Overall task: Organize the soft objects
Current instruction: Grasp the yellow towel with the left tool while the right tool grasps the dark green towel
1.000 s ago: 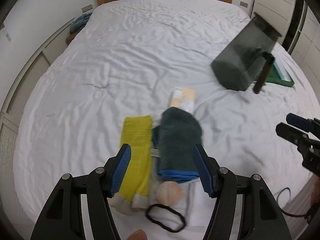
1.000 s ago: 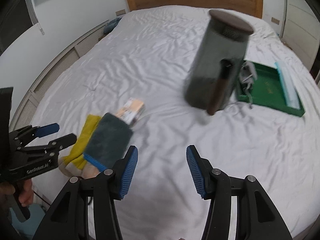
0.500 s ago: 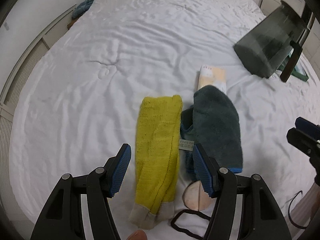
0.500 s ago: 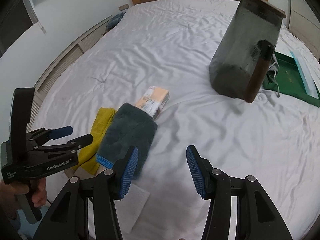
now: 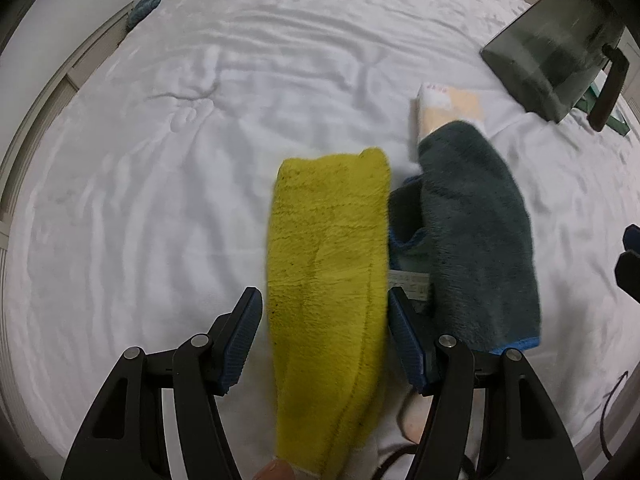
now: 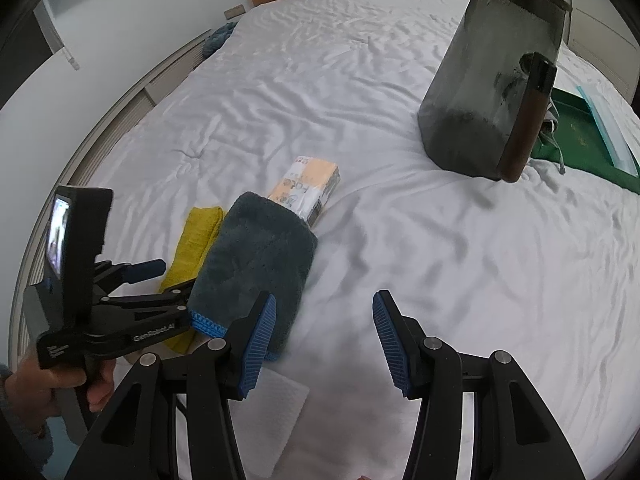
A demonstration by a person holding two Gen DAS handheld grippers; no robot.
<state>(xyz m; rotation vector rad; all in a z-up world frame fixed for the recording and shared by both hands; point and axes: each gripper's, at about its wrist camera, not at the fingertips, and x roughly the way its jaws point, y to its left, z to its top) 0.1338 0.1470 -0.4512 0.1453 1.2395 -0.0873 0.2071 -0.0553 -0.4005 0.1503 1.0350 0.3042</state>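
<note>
A yellow folded towel [image 5: 328, 264] lies on the white bed, and a dark grey fluffy mitt with blue trim [image 5: 476, 236] lies right beside it. My left gripper [image 5: 322, 336] is open, low over the near part of the yellow towel with one finger on each side of it. In the right wrist view the mitt [image 6: 256, 268] and the yellow towel [image 6: 196, 240] lie at the left. My right gripper [image 6: 322, 344] is open and empty above bare sheet, just right of the mitt. The left gripper [image 6: 156, 284] shows there too.
A tissue pack [image 5: 448, 108] lies partly under the mitt's far end. A dark grey bin with a handle [image 6: 496, 80] stands at the far right. A green tray [image 6: 580, 136] lies behind it. A white cloth [image 6: 272, 412] lies near the bed's front edge.
My left gripper has moved forward and down, now straddling the yellow towel. My right gripper has come lower and closer to the mitt. Nothing has been grasped.
</note>
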